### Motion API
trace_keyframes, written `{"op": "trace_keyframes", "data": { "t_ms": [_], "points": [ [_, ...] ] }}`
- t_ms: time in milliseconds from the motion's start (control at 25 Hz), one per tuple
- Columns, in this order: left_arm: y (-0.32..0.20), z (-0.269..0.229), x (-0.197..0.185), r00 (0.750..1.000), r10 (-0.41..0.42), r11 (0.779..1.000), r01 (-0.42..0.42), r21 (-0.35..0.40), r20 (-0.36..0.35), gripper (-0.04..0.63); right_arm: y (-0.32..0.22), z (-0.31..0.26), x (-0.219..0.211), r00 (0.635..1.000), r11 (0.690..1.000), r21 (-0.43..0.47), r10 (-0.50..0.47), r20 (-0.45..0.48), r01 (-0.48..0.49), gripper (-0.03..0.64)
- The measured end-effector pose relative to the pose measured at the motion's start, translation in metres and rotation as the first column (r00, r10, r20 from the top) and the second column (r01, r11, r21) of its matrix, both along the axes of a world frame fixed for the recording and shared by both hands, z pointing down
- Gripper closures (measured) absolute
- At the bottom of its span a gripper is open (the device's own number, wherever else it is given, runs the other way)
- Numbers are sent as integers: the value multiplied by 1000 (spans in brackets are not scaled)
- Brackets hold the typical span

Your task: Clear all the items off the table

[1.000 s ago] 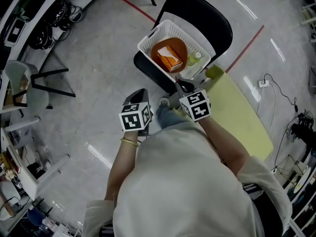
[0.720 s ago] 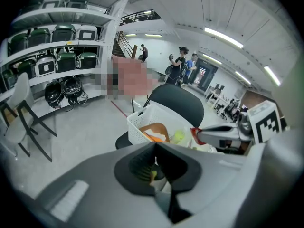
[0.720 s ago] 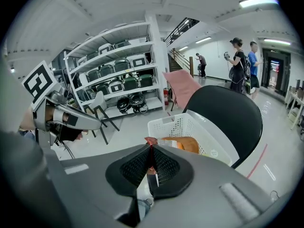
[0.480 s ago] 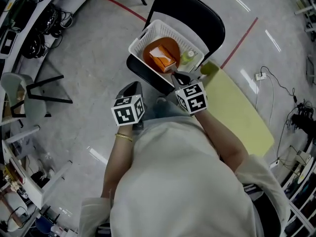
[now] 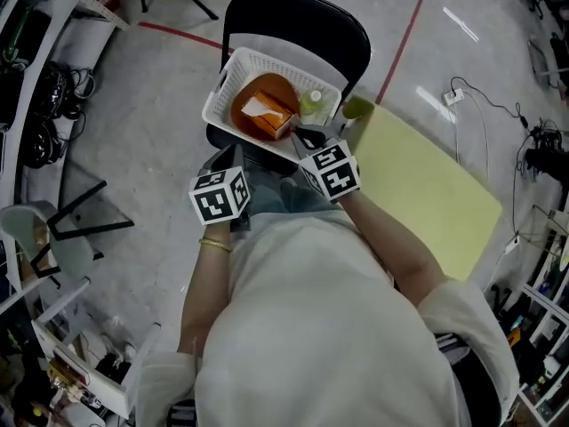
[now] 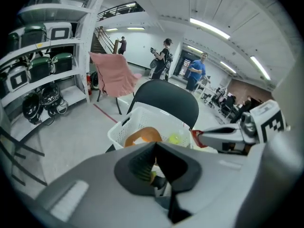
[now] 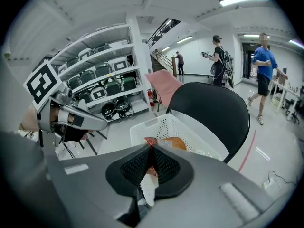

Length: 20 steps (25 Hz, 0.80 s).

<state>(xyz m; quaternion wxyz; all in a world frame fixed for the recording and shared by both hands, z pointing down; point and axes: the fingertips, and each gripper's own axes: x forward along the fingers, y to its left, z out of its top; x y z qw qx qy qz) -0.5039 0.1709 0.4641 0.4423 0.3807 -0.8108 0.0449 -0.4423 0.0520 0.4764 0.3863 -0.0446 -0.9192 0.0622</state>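
Grey polished floor [image 5: 142, 105] lies under everything, and low over it the left gripper [image 6: 154, 148] is clenched on nothing, its jaws pressed together. The right gripper [image 7: 150, 151] is clamped on a thin red-and-white wrapper [image 7: 146, 184], which hangs by one edge just short of the white basket [image 5: 233, 68]. That basket sits on the seat of a black chair [image 5: 293, 16] and holds an orange bowl [image 5: 244, 118] with an orange packet in it, and a pale green bottle [image 5: 313, 105] beside the bowl. Right of the chair stands the yellow-green table [image 5: 427, 194], with a round green thing [image 5: 356, 107] at the corner nearest the basket; whether it rests on the top I cannot tell. The likely slip, as I judge it: so light a wrapper, let go before it is past the rim, would flutter down to the floor. Counted: two grippers, one wrapper, one basket, one chair, one bowl, one bottle, one table, one green thing
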Motion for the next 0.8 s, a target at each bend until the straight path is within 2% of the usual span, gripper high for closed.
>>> {"op": "trace_keyframes", "data": {
  "t_ms": [240, 480, 800],
  "points": [
    [-24, 11, -30, 991, 127, 992, -128, -16, -33, 586, -5, 15, -19, 995, 996, -10, 89, -47, -89, 607],
    [-48, 22, -52, 969, 240, 970, -242, -28, -65, 586, -13, 36, -35, 980, 985, -17, 171, -102, -174, 607],
    [-68, 41, -78, 943, 312, 947, -319, -42, -112, 586, -30, 63, -52, 948, 958, -14, 280, -154, -285, 607]
  ]
}}
